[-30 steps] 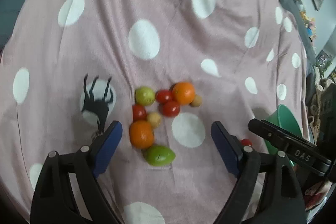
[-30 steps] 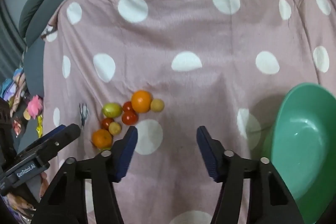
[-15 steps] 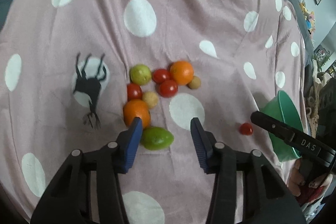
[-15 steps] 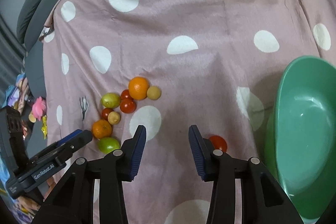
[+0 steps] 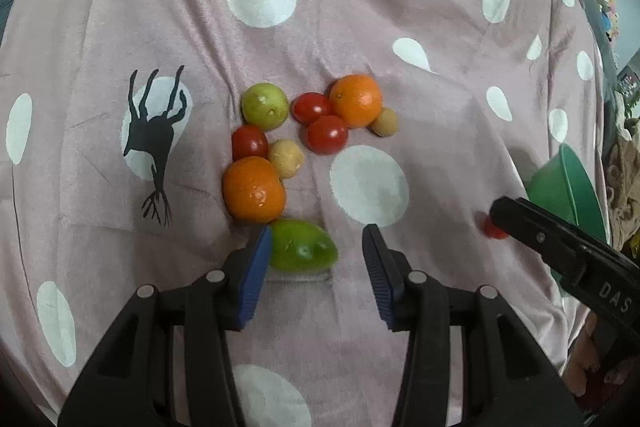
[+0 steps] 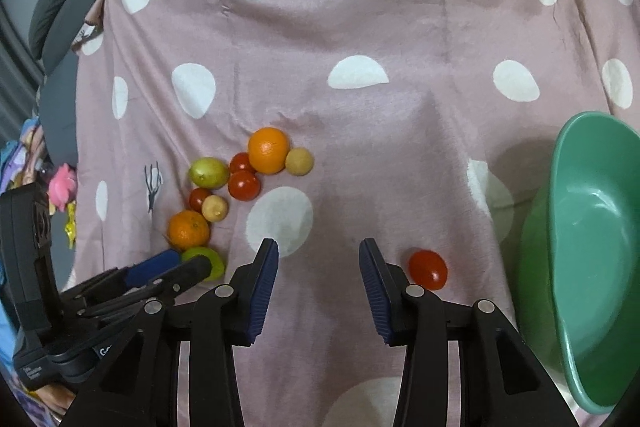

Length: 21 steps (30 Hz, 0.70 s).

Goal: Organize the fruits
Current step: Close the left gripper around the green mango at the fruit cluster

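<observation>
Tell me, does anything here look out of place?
One red tomato lies alone on the spotted blanket, apart from the cluster of fruit and just outside the right gripper. The green bowl sits tilted and empty. Nothing looks spilled or damaged.

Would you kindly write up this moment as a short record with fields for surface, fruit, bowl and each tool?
surface: pink blanket with white dots
cluster: two oranges, three red tomatoes, a round green fruit, two small tan fruits
green mango: between the left tool's open jaws, not clamped
lone tomato: on the blanket, beside the right tool, outside its jaws
right tool: open, nothing between its jaws
green bowl: tilted, nothing visible inside
</observation>
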Each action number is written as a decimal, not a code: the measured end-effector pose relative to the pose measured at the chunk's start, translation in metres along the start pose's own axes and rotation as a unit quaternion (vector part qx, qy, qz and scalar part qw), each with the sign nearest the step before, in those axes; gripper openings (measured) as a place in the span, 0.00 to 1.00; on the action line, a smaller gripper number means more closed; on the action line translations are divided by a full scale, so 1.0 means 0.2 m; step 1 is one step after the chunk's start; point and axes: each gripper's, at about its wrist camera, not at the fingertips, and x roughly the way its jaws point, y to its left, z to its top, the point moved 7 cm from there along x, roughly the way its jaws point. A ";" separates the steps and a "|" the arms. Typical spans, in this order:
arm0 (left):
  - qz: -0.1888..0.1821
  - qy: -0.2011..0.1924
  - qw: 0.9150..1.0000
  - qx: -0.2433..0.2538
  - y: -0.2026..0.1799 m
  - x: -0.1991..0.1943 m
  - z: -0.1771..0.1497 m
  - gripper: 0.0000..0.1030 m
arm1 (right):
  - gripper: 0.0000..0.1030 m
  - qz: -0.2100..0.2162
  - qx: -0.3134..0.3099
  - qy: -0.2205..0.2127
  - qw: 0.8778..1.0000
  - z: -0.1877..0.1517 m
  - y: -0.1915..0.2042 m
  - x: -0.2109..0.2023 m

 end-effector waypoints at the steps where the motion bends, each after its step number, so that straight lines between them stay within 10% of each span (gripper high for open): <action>1: 0.005 0.003 1.000 0.000 0.01 0.00 0.00 0.45 | 0.43 -0.003 -0.002 -0.005 1.000 0.00 0.00 0.00; 14: 0.008 0.036 0.999 -0.025 0.01 0.13 -0.01 0.53 | 0.43 -0.044 -0.010 0.033 0.998 -0.02 -0.01 -0.01; 21: 0.023 0.025 0.999 -0.007 -0.01 0.14 -0.01 0.32 | 0.43 -0.033 -0.006 0.022 0.999 -0.02 0.01 -0.01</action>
